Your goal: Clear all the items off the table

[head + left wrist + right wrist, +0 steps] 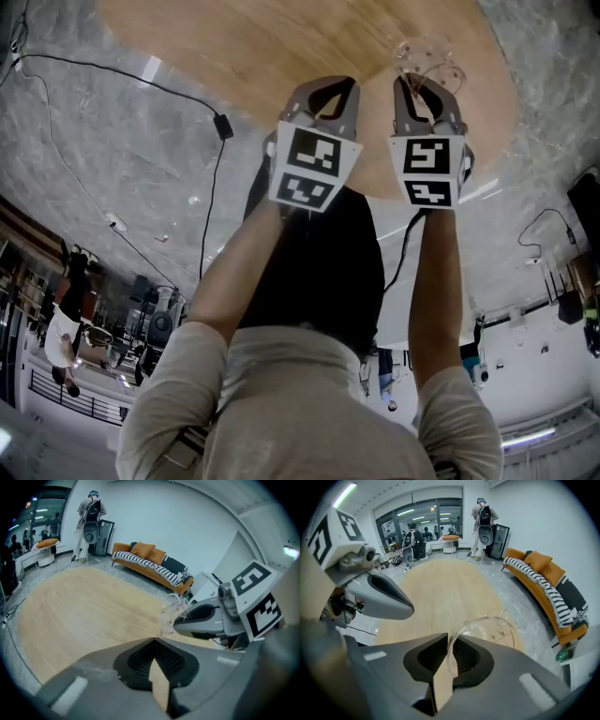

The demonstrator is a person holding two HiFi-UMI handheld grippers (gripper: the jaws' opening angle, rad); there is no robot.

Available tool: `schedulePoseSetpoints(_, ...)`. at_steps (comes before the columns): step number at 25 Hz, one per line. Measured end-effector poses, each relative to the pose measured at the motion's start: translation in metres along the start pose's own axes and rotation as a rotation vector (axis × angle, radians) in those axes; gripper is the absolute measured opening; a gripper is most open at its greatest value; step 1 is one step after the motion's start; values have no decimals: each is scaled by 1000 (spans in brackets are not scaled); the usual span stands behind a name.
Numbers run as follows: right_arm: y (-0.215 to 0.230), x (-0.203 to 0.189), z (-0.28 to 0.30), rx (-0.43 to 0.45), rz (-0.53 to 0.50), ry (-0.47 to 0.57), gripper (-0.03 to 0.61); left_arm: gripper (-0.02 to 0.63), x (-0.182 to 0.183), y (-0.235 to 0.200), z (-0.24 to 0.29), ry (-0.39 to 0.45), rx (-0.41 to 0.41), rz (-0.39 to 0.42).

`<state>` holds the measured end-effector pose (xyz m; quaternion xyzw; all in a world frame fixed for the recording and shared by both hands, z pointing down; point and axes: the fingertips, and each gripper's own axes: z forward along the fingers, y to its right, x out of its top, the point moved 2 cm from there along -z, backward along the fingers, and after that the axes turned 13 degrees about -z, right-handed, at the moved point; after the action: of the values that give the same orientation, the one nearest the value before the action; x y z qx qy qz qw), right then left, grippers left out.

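Note:
A clear plastic cup (427, 64) hangs over the right edge of the round wooden table (272, 47). My right gripper (424, 86) is shut on it. In the right gripper view the cup's thin rim (451, 644) is pinched between the jaws of the right gripper (449, 638), and the cup's body (490, 632) juts out beyond them. My left gripper (325, 89) is just to the left of the right one, above the table's near edge. The left gripper (153, 641) has its jaws shut tip to tip with nothing between them. From there the cup (172, 609) shows beside the right gripper (206, 620).
The wooden tabletop (79, 606) (440, 590) shows nothing else on it. An orange sofa (150, 564) (548, 581) with a striped blanket stands beyond it. People with backpacks (90, 517) (483, 522) stand farther off. A black cable with a plug (222, 127) crosses the marble floor.

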<state>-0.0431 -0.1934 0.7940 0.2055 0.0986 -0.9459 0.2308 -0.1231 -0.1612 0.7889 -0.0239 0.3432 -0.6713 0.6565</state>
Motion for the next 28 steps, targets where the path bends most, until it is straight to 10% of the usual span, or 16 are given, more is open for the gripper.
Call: schedulePoseSetpoints(28,-4,72,-199,-178,23,306,43,20,63,106,-136,182,26,83)
